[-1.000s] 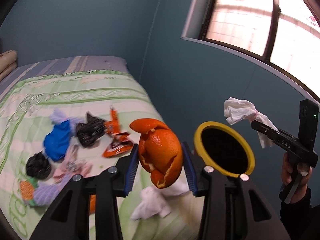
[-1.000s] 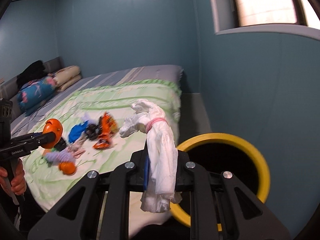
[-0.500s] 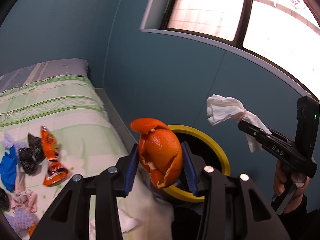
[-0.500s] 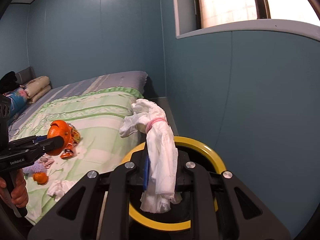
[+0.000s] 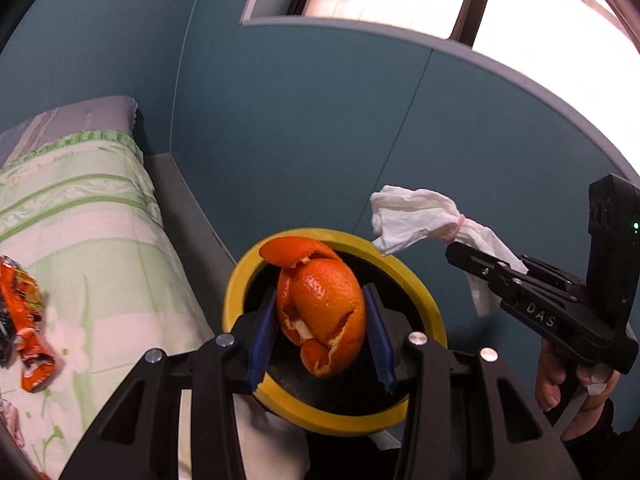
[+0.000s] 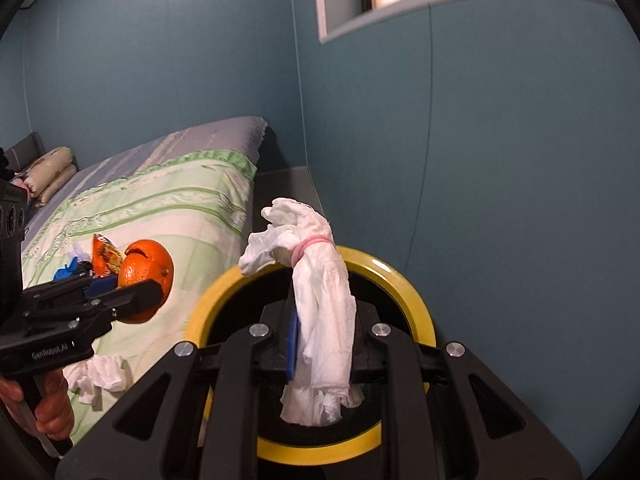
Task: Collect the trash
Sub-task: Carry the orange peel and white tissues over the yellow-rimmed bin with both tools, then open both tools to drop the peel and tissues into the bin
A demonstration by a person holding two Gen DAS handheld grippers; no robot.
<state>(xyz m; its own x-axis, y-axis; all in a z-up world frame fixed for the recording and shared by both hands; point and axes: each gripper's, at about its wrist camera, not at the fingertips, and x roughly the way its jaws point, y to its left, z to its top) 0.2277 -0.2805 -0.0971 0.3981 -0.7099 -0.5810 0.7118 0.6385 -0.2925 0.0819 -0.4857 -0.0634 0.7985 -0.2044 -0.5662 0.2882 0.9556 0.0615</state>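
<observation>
My left gripper [image 5: 322, 316] is shut on an orange peel [image 5: 324, 304] and holds it over the mouth of the yellow-rimmed black bin [image 5: 416, 292]. My right gripper [image 6: 322, 344] is shut on a white tissue [image 6: 324, 300] with a pink band around it, held above the same bin [image 6: 404, 284]. In the left wrist view the right gripper [image 5: 480, 268] shows at the right with the tissue [image 5: 412, 216]. In the right wrist view the left gripper [image 6: 120, 292] shows at the left with the peel [image 6: 148, 272].
The bin stands between the bed [image 5: 88, 240] and the blue wall [image 5: 320, 152]. An orange snack wrapper [image 5: 28, 320] and other litter [image 6: 76, 268] lie on the green quilt. A crumpled white tissue [image 6: 100, 376] lies by the bed's edge. A window [image 5: 480, 0] is above.
Both grippers have swung from the bed toward the bin. The peel and the tissue now hang over the bin's mouth. Both grips are unchanged.
</observation>
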